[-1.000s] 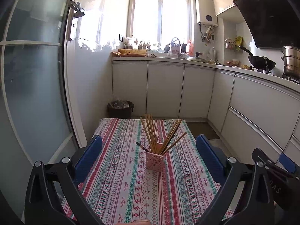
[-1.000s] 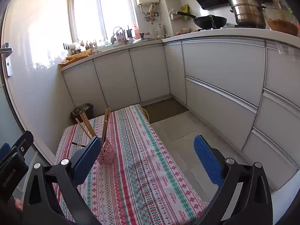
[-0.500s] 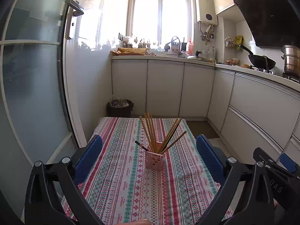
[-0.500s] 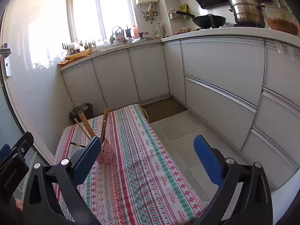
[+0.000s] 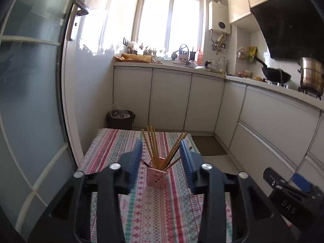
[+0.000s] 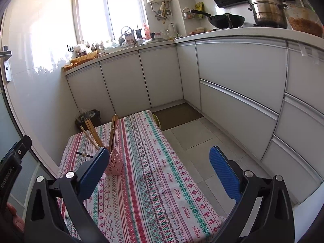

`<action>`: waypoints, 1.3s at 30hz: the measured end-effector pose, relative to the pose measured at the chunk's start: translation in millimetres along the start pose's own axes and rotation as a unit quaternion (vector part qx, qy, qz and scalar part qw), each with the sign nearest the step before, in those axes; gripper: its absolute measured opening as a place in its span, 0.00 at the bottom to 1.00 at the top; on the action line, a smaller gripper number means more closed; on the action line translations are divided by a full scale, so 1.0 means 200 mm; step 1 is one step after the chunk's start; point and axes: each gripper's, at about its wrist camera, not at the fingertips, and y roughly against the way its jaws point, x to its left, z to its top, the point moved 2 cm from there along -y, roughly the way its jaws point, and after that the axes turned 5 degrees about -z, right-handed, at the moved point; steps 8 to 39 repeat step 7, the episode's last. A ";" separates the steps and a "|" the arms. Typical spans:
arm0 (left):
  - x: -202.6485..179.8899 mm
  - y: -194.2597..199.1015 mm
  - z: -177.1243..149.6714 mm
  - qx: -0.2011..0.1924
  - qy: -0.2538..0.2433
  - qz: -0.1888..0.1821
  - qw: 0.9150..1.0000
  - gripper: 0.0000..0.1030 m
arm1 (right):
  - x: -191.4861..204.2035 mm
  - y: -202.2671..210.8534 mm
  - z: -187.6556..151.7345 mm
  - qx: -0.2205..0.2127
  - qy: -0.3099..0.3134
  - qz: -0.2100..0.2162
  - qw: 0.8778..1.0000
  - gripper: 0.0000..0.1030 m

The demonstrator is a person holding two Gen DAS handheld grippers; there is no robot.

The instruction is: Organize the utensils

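A pink perforated holder [image 5: 156, 177] stands on the striped tablecloth [image 5: 154, 212] with several wooden chopsticks [image 5: 152, 145] fanned out of it. My left gripper [image 5: 161, 162] is held well back from the holder; its blue pads are partly closed with a gap between them and hold nothing. In the right wrist view the holder [image 6: 115, 163] and chopsticks [image 6: 95, 135] sit behind my left fingertip. My right gripper [image 6: 160, 168] is wide open and empty above the cloth. A dark-tipped chopstick [image 6: 84, 154] sticks out sideways near the holder.
The small table [image 6: 162, 182] stands by a glass door [image 5: 30, 101]. A bin [image 5: 120, 119] sits past its far end. White cabinets [image 6: 232, 77] run along the back and right, with a wok [image 6: 224, 20] and steel pots [image 6: 267, 10] on the counter.
My left gripper's pads have closed in from wide open to a narrow gap and it has pulled back from the holder. The right gripper has barely moved.
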 end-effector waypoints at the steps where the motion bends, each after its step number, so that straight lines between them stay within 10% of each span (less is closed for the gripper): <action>1: -0.01 0.00 0.01 -0.002 -0.007 0.006 1.000 0.64 | 0.00 0.00 0.00 0.000 -0.001 0.000 1.000 0.93; 3: -0.02 0.00 0.01 -0.001 -0.023 0.028 0.999 0.93 | -0.01 -0.01 0.00 0.000 -0.003 -0.001 1.000 0.93; 39: 0.00 -0.04 0.00 0.021 -0.012 0.036 0.999 0.93 | -0.02 -0.03 0.00 0.003 -0.008 -0.001 1.000 0.93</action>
